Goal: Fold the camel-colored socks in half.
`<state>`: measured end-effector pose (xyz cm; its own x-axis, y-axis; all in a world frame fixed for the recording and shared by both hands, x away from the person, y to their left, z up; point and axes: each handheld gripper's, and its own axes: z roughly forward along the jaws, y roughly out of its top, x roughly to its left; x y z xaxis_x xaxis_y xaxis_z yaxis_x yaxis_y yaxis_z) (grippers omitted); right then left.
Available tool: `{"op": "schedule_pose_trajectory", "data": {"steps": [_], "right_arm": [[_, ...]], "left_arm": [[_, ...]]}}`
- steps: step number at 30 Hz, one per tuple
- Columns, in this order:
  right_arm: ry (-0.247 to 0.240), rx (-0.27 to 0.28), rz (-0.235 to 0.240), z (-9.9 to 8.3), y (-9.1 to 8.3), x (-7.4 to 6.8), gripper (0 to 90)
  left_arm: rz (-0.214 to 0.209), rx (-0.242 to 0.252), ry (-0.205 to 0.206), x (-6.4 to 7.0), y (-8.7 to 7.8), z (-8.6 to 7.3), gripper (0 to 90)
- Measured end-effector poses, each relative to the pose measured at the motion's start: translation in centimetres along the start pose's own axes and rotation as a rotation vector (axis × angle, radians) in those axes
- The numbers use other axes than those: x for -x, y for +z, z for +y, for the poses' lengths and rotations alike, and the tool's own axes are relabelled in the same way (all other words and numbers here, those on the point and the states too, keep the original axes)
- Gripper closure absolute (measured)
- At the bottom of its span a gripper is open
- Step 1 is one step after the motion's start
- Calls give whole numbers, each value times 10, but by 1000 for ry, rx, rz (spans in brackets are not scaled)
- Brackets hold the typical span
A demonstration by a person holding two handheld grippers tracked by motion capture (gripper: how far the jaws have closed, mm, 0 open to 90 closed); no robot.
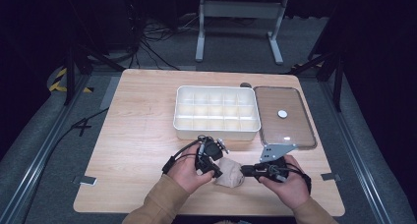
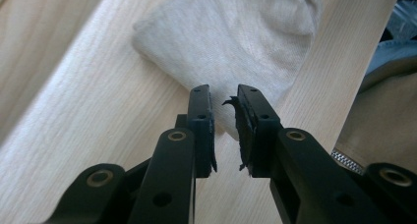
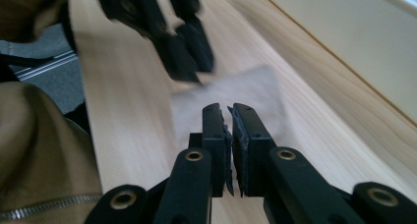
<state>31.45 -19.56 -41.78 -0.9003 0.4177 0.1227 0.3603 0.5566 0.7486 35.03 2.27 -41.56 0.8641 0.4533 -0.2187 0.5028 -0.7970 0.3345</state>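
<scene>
the left hand-held gripper (image 1: 214,172) sat at the near middle of the tabletop (image 1: 142,130), its jaws a narrow gap apart, tips at the left edge of a folded beige cloth (image 1: 229,173). in the left gripper view that hand-held gripper (image 2: 224,98) hung just over the cloth's (image 2: 231,42) near corner, clamped on nothing that could be made out. the cloth lay flat on the wood between both tools, near the front edge. the right hand-held gripper (image 1: 247,171) pointed at the cloth's right side; in the right gripper view its jaws (image 3: 229,111) were almost together, a slit left between them, over the blurred cloth (image 3: 246,94). behind stood a white compartment tray (image 1: 216,130), and to its right a clear lid (image 1: 285,130).
</scene>
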Motion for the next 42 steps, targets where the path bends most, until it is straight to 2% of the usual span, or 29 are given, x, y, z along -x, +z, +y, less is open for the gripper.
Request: {"op": "schedule_pose_trajectory", "data": {"steps": [1,5,7,10,13,19,22,25,30,36,42], "right_arm": [[-26,-7,13,1,9,-5,838],[-27,-50,34,-3,21,-8,838],[-19,-73,23,-7,23,-6,830],[-4,-99,-2,-11,22,-2,815],[1,-116,-15,-14,20,2,811],[-4,-159,-45,-22,22,9,810],[4,-167,-56,-27,24,16,814],[12,-157,-39,-31,26,21,817],[4,-151,-32,-30,25,21,807],[-1,-115,-69,-23,12,22,840],[11,-149,-85,-30,20,30,881]], "left_arm": [[11,-13,-1,2,5,0,772],[18,-28,-2,3,12,1,780],[19,-42,-33,2,15,0,782],[20,-70,-43,1,19,1,783],[14,-71,-56,0,21,1,787],[13,-101,-68,-2,25,2,788],[12,-98,-61,-2,27,2,781],[8,-94,-62,-2,28,2,778],[7,-92,-65,-1,27,2,777],[-9,-76,-64,-3,22,1,765],[-9,-60,-69,-4,20,0,764]]}}
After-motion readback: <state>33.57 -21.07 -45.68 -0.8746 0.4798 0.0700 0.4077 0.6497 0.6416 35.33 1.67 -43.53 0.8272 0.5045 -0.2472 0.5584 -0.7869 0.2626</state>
